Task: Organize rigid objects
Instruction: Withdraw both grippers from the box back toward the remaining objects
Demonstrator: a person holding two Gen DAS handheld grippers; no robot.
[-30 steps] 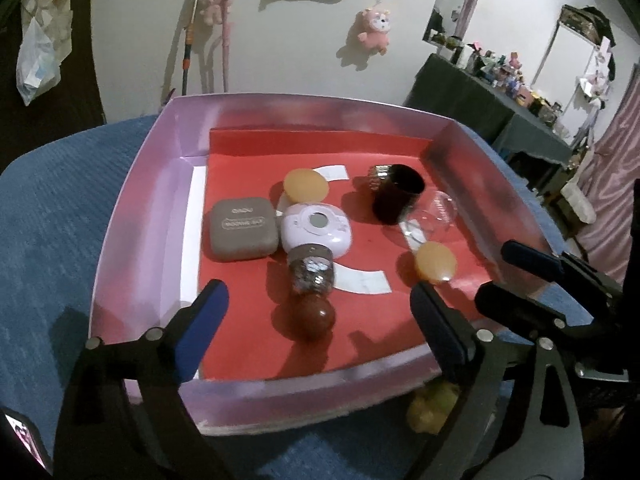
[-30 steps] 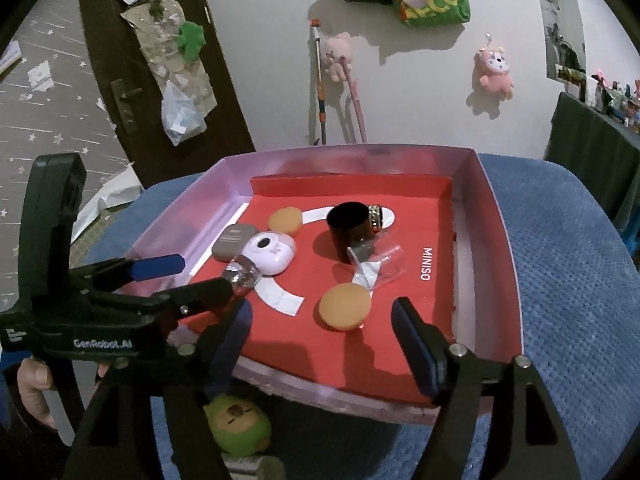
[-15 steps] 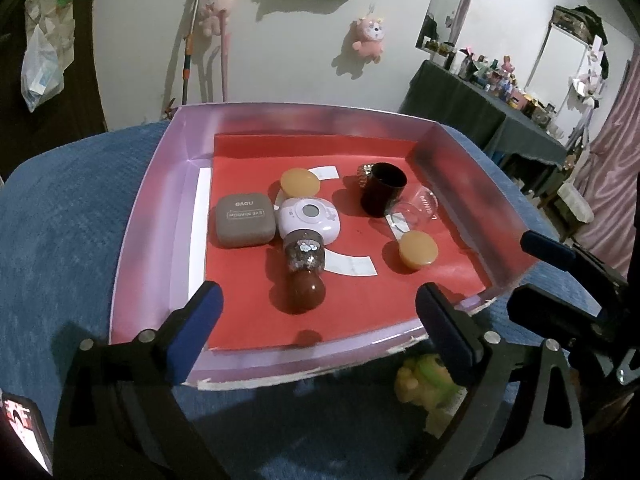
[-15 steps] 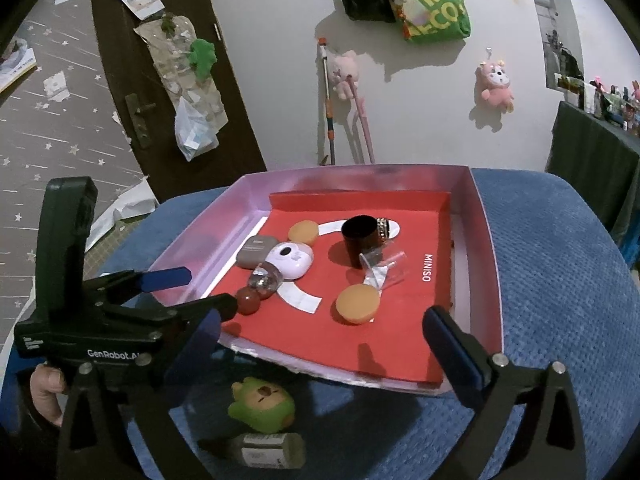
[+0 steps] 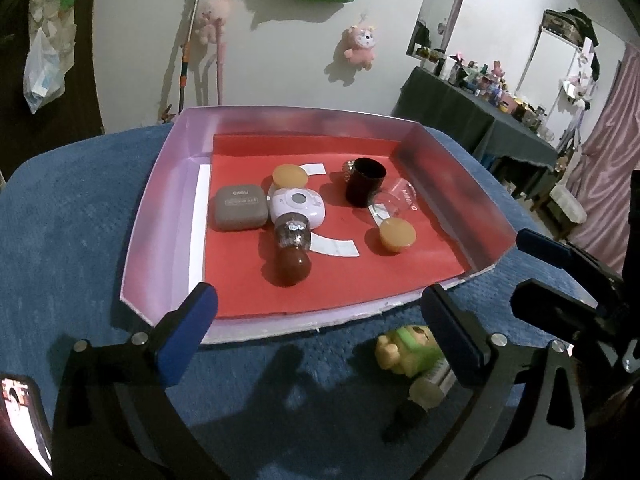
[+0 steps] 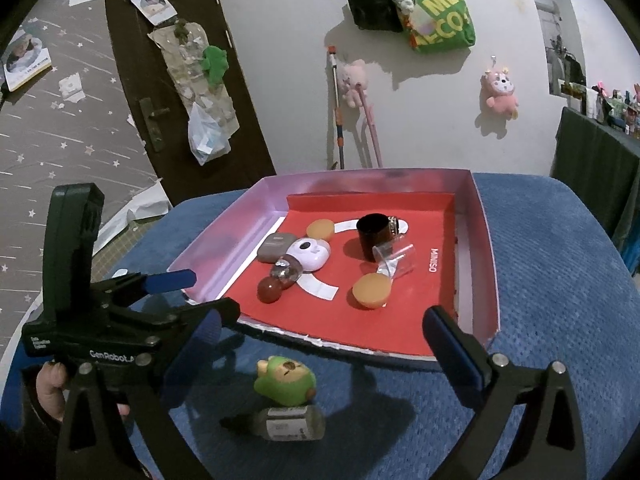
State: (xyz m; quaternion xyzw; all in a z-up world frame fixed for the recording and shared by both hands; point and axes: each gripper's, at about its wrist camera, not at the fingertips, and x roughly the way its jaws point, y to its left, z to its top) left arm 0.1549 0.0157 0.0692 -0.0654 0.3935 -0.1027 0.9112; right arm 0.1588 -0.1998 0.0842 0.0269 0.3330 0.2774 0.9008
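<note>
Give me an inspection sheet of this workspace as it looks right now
Surface: blue cushion carrying a pink tray.
Job's things: in the tray, grey case, white device, black cup, tipped clear cup.
Clutter: green toy outside the tray, on a small bottle.
Grippers: left gripper and right gripper open, empty.
Cables: nothing seen.
Surroundings: pink plush on the wall.

In the left wrist view, the green figure (image 5: 408, 350) and the small bottle (image 5: 430, 384) beside it are partly hidden behind 1 finger. The bottle's label (image 6: 285, 427) is too blurred to read. The phone (image 5: 22, 420) is cut off by the frame edge.
</note>
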